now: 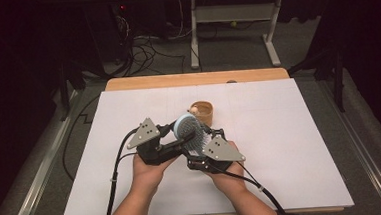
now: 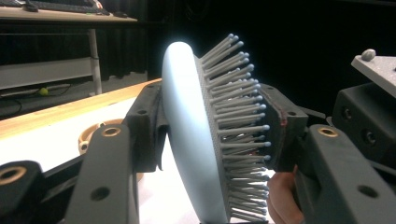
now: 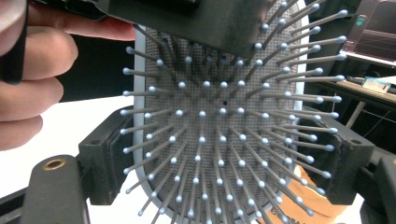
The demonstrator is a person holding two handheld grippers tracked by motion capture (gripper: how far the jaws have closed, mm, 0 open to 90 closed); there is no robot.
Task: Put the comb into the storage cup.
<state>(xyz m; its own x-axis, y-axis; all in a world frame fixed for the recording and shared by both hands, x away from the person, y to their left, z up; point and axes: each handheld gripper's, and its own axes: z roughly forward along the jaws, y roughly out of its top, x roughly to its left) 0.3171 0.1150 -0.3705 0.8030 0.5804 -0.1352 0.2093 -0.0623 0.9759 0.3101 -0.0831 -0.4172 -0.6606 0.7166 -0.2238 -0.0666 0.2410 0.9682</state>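
A pale blue hairbrush (image 1: 187, 127) with grey ball-tipped bristles is held in the air above the middle of the table. My left gripper (image 1: 180, 138) comes from the left and is shut on the brush head (image 2: 187, 130), one pad against its smooth back, the other on the bristle tips. My right gripper (image 1: 203, 139) comes from the right and is shut on the brush across its width (image 3: 219, 130), with a pad on each side edge. In the right gripper view the left gripper's jaw lies over the upper bristles, and the fingers of a hand (image 3: 32, 70) show at left.
A small wooden bowl (image 1: 203, 110) stands just behind the brush, with something small and pinkish at its left rim. A white sheet (image 1: 290, 131) covers the table, and the wooden edge (image 1: 197, 79) shows at the back. Desk legs and cables lie on the floor beyond.
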